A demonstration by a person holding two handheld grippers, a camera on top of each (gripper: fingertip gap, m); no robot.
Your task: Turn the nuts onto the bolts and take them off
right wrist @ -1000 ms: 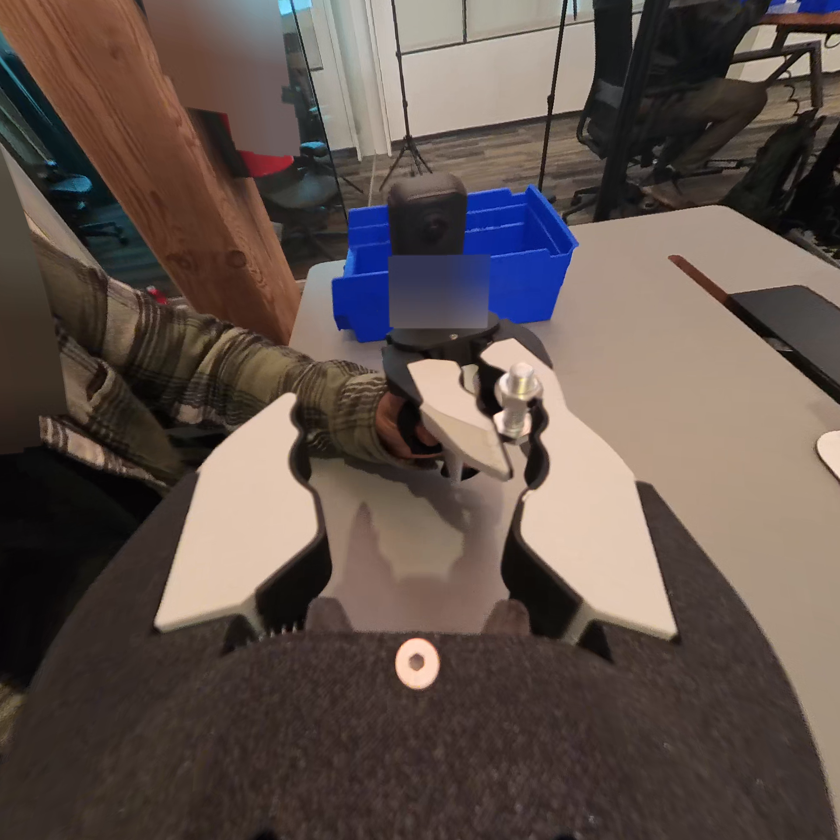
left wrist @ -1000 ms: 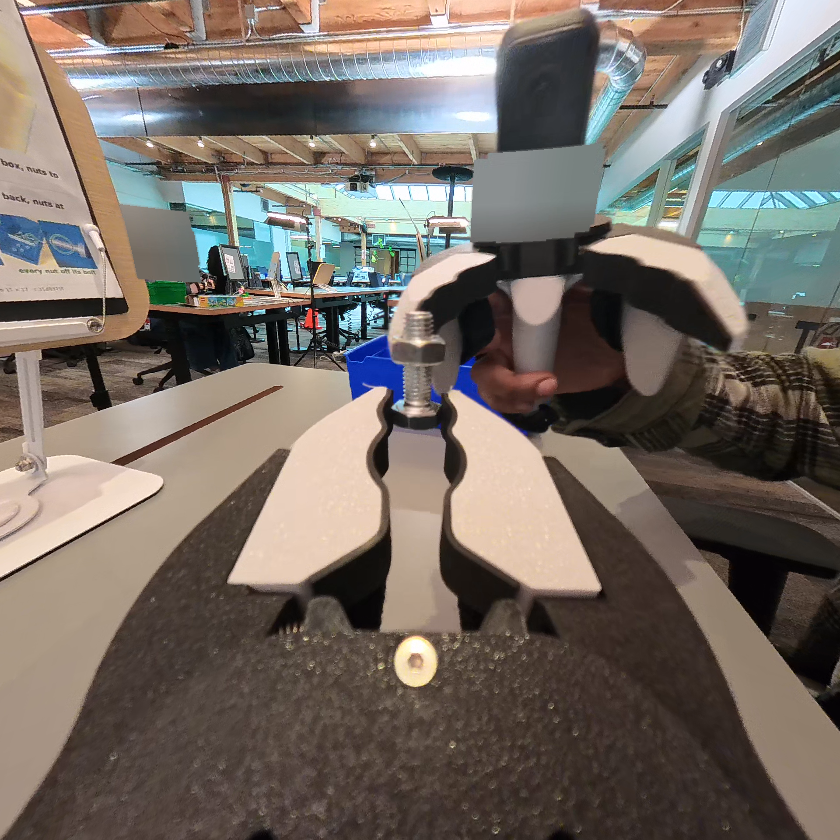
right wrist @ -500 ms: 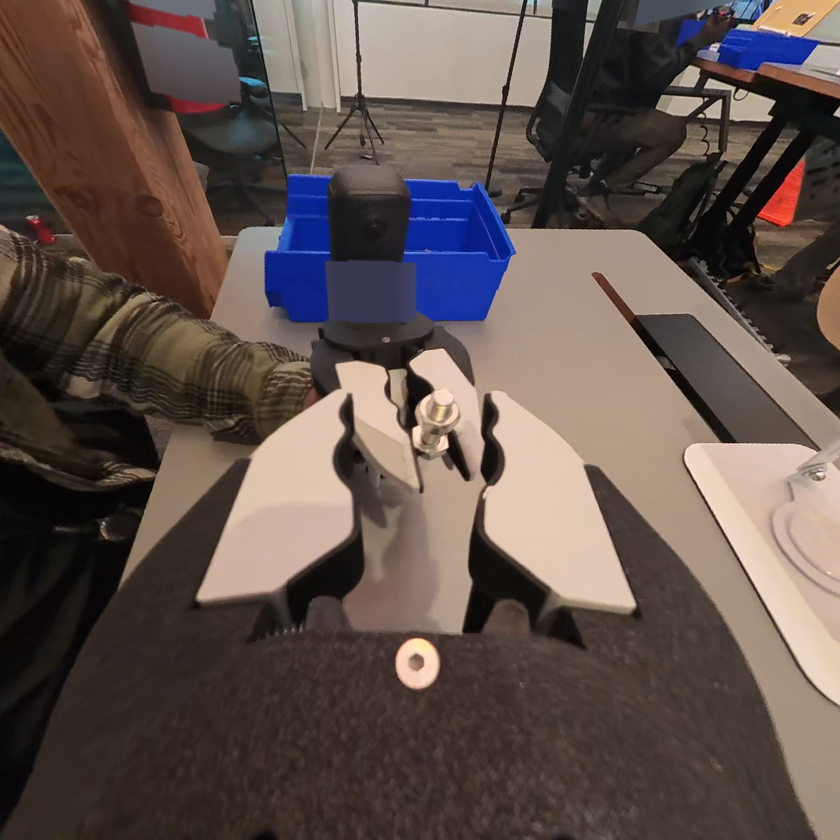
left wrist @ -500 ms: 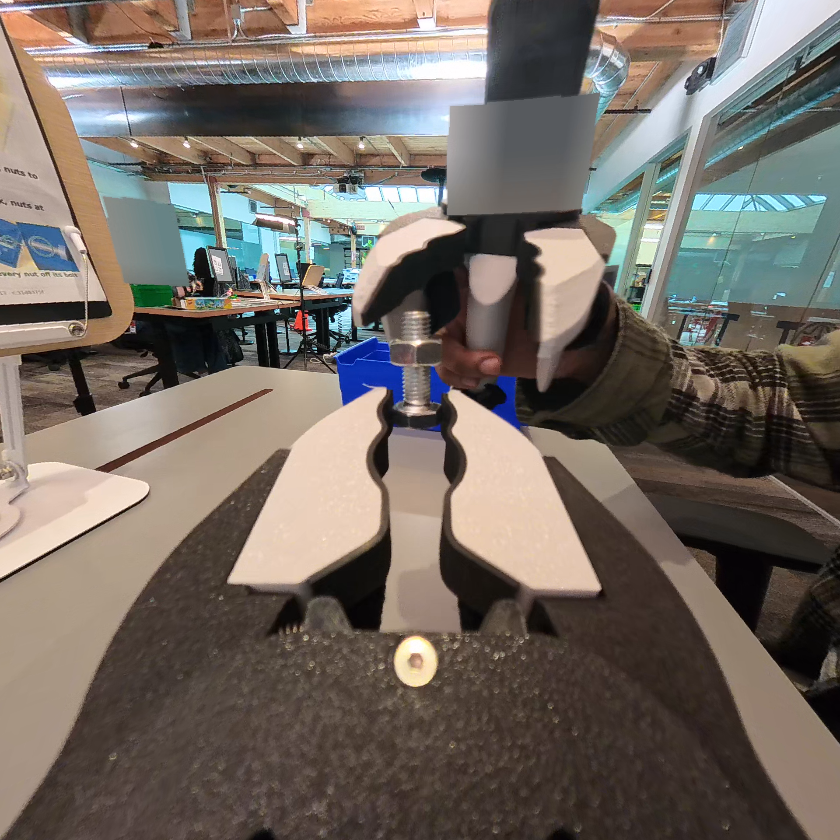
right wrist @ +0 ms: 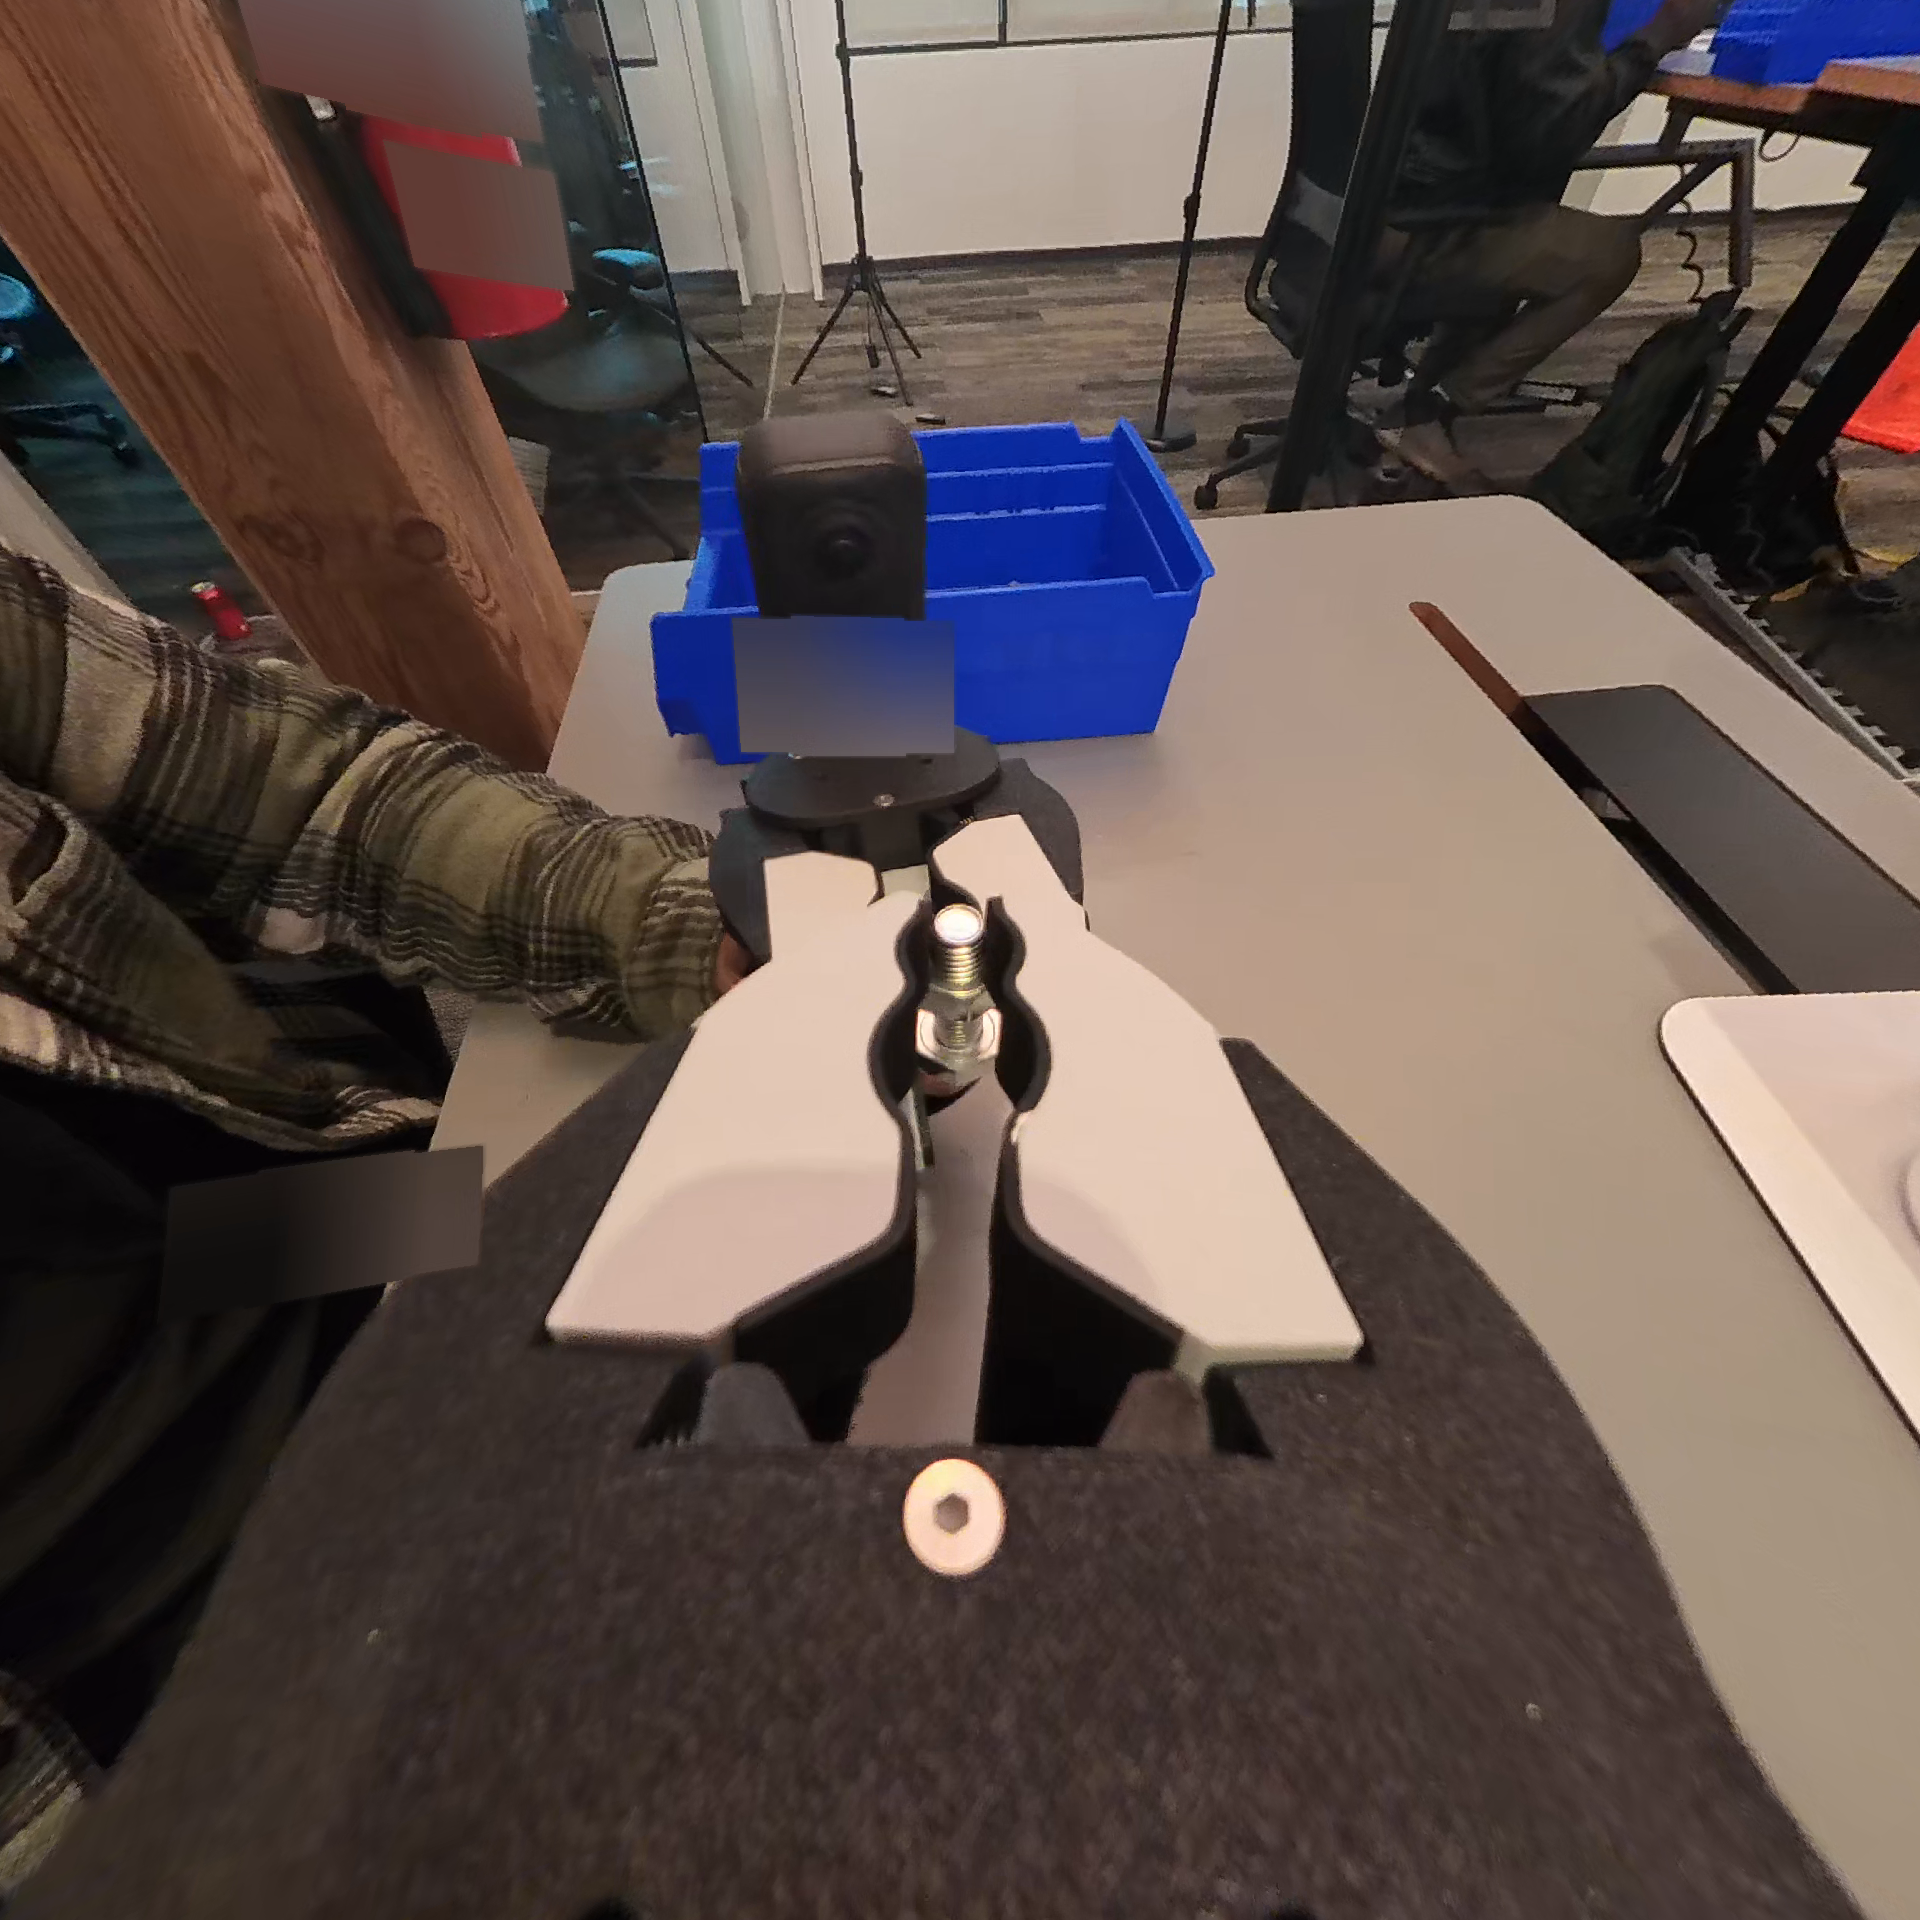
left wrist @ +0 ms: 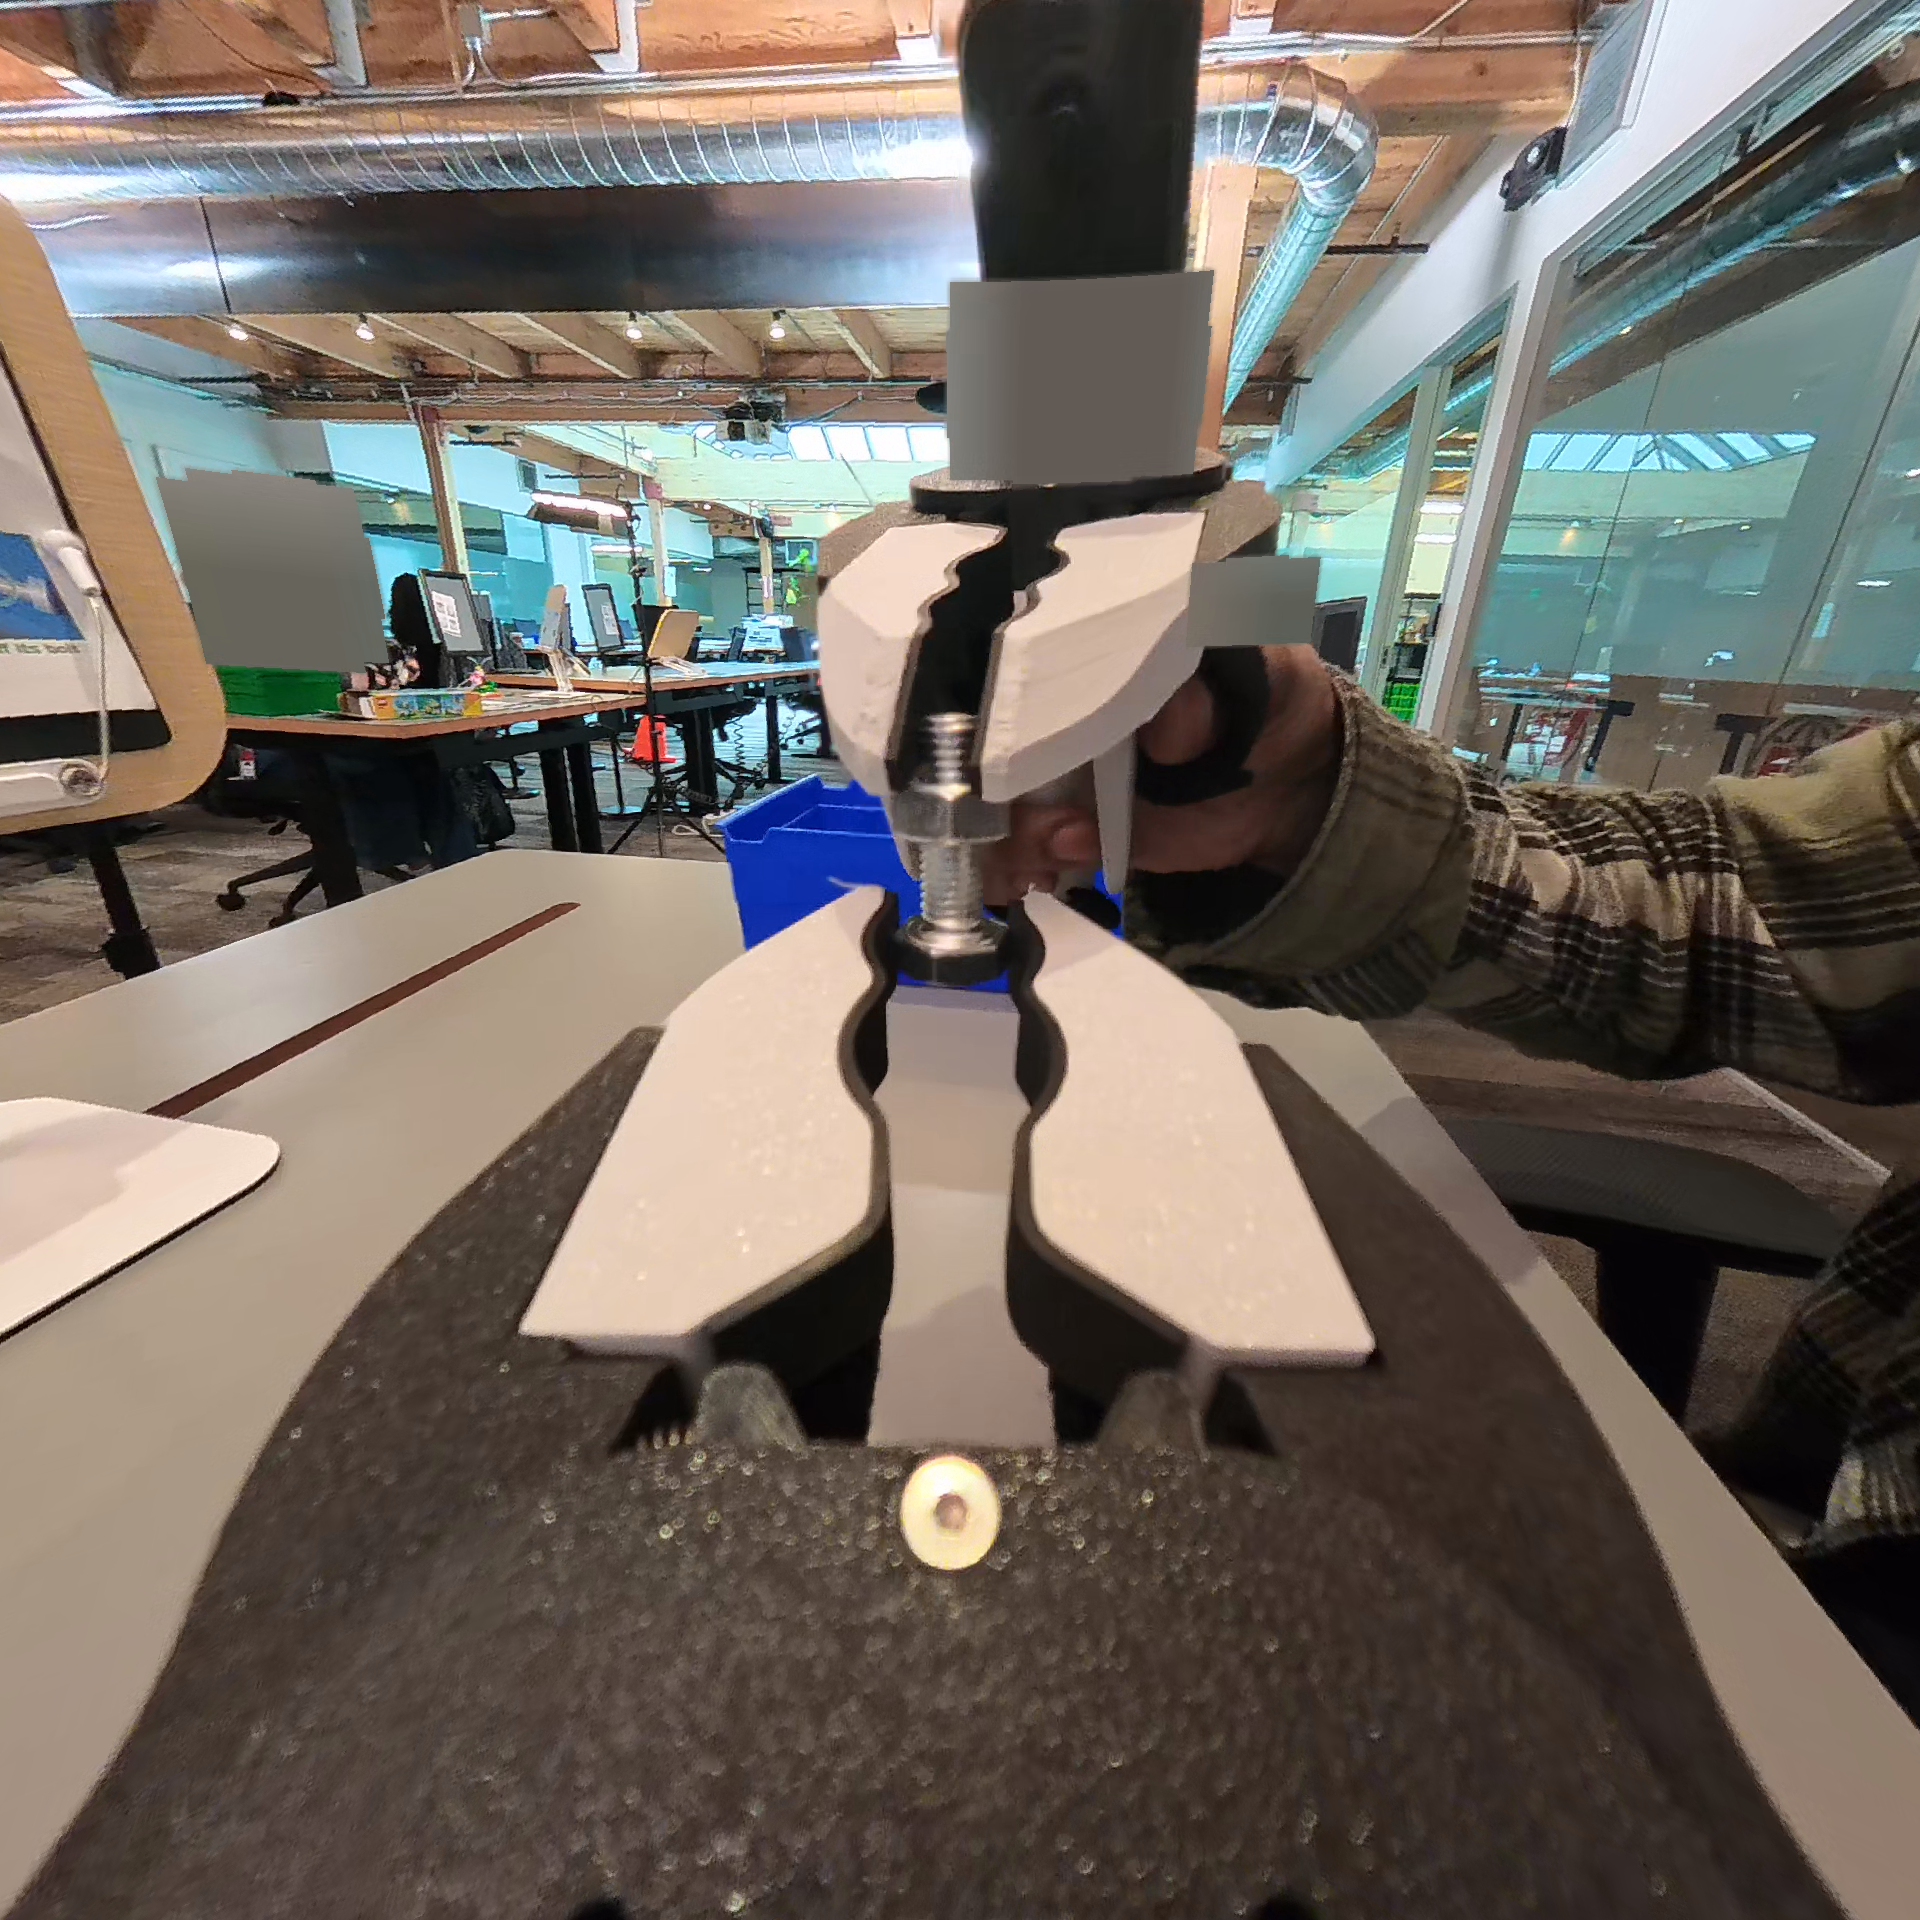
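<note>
A steel bolt [left wrist: 949, 883] stands upright with its head clamped between my left gripper's [left wrist: 951, 956] fingertips, above the grey table [left wrist: 343, 997]. A hex nut [left wrist: 951, 821] sits partway down its thread. My right gripper [left wrist: 940, 748] comes down from above and is shut on the nut, with the bolt's tip between its fingers. In the right wrist view the nut [right wrist: 956, 1039] sits in the notch of my right gripper [right wrist: 956, 987], the bolt tip [right wrist: 958, 925] shows just beyond, and the left gripper [right wrist: 914, 883] faces me behind it.
A blue bin [right wrist: 1070, 644] stands at the table's far end, also in the left wrist view [left wrist: 800, 862]. A white stand base [right wrist: 1818, 1122] and a black slab [right wrist: 1714, 810] lie to the right. A wooden post [right wrist: 260, 364] rises at left. A person's plaid sleeve [left wrist: 1558, 914] holds the right gripper.
My right gripper was wide open beside the bolt. It has swung over the bolt's top and closed on the nut. The left gripper has kept hold of the bolt head.
</note>
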